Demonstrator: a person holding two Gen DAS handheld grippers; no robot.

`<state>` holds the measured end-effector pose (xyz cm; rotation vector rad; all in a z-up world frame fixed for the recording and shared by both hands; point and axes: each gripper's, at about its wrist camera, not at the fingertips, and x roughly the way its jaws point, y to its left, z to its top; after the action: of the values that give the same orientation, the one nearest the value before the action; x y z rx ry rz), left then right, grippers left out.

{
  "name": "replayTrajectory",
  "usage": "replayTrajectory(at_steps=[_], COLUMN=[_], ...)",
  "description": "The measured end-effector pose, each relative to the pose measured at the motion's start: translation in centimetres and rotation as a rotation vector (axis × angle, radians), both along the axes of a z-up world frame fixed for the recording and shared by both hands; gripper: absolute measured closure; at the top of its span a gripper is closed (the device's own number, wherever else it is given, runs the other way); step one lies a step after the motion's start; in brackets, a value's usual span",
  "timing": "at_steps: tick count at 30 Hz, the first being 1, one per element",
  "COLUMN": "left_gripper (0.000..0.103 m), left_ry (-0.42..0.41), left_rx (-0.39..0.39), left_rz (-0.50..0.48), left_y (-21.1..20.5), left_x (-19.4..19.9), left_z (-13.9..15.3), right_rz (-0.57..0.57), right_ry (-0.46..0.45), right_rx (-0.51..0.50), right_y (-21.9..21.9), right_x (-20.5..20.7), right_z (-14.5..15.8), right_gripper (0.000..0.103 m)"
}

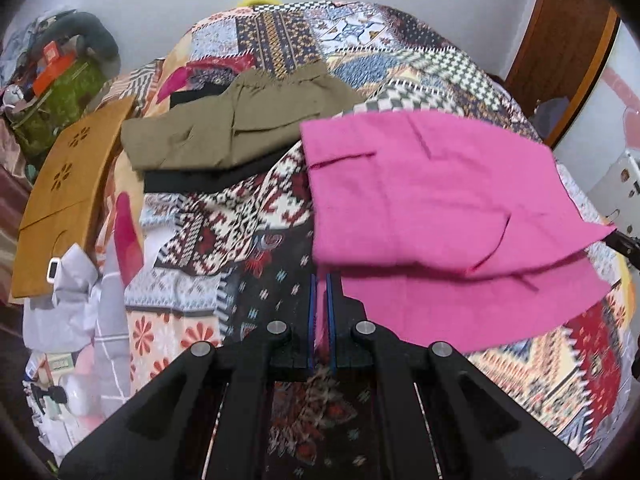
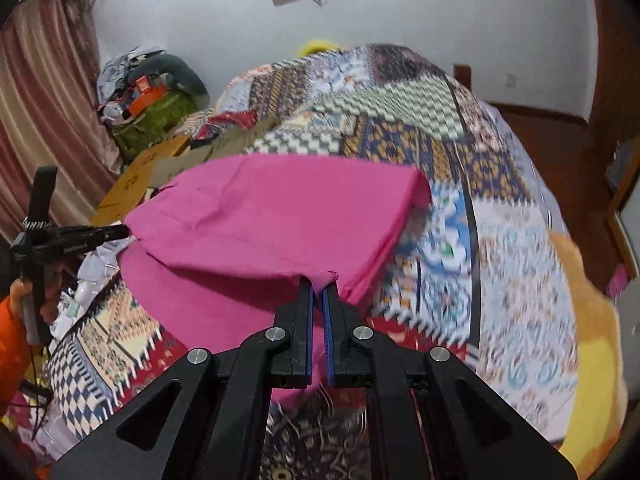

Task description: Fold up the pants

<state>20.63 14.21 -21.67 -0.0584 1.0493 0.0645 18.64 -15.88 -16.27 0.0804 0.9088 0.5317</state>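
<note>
The left tongs (image 1: 321,280) are clenched, their blue-edged pads drawn close on the near edge of the pink pants (image 1: 432,200), which disappears between the tips. The right tongs (image 2: 319,282) are likewise clenched on a corner of the same pink cloth, a small tuft of it poking up between the tips. In the right wrist view the left tongs show again at the far left, nipping the opposite corner of the pants, gripped by a hand (image 2: 24,292) in an orange sleeve (image 2: 10,344).

Between the two grips the pink pants hang doubled over, an upper layer lying over a lower one, stretched just above the bed (image 1: 240,224), which is covered in a busy patchwork quilt. The far fold of the cloth droops toward the quilt; whether it touches there is unclear through the blur.

Beyond the pants, toward the far left of the bed, lies a folded stack: olive-green pants (image 1: 240,128) on top of a black garment (image 1: 200,182). Beside that stack a tan wooden board (image 1: 68,184) with flower-shaped cut-outs rests at the bed's edge. Farther off against the white wall is a heap of clutter (image 1: 56,80), with a pink curtain (image 2: 44,120) at its side.
</note>
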Motion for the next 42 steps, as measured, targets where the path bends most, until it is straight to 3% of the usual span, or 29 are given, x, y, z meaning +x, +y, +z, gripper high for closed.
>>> replayTrajectory(at_steps=[3,6,8,10,13,15,16,18,20,32,40,42], left_gripper=[0.097,0.09,0.076,0.052,0.029,0.021,0.019,0.018,0.018,0.018,0.018,0.018], left_ry=[-0.012,-0.035,-0.059,-0.098,-0.139,-0.153,-0.151,-0.142,-0.127,-0.048,-0.06,-0.068], left_rx=[0.028,0.058,0.082,0.099,0.126,0.138,0.149,0.172,0.195,0.311,0.219,0.195], left_rz=[0.0,-0.016,-0.031,-0.045,-0.071,-0.101,-0.122,-0.166,-0.21,-0.407,-0.417,-0.413], left_y=[0.0,-0.2,-0.6,-0.9,-1.8,-2.6,-3.1,-4.1,-5.1,-9.9,-9.7,-9.5], left_x=[-0.9,-1.5,-1.8,-2.0,-2.0,-1.8,-1.6,-1.2,-0.9,2.0,4.0,4.0], left_z=[0.2,1.0,2.0,3.1,4.4,4.8,4.9,4.8,4.3,0.4,1.8,2.2], right_rz=[-0.028,-0.06,-0.081,-0.088,-0.08,-0.061,-0.05,-0.027,0.002,0.183,0.28,0.296], right_ry=[0.014,0.026,0.029,0.023,-0.003,-0.033,-0.05,-0.072,-0.079,-0.027,0.006,-0.005], right_rx=[-0.008,-0.024,-0.041,-0.048,-0.045,-0.042,-0.04,-0.049,-0.05,-0.131,-0.141,-0.142], right_y=[-0.7,-1.5,-2.1,-2.4,-2.3,-1.7,-1.3,-0.2,1.0,7.9,11.0,11.6], right_x=[-0.7,-1.3,-1.7,-2.0,-2.4,-2.6,-2.7,-2.7,-2.5,-1.1,0.5,0.8], right_z=[-0.7,-0.9,-0.8,-0.2,0.9,1.8,2.2,2.9,3.2,0.2,-0.7,-0.6], right_gripper=[0.098,0.098,0.097,0.096,0.083,0.064,0.059,0.039,0.033,0.033,0.034,0.048])
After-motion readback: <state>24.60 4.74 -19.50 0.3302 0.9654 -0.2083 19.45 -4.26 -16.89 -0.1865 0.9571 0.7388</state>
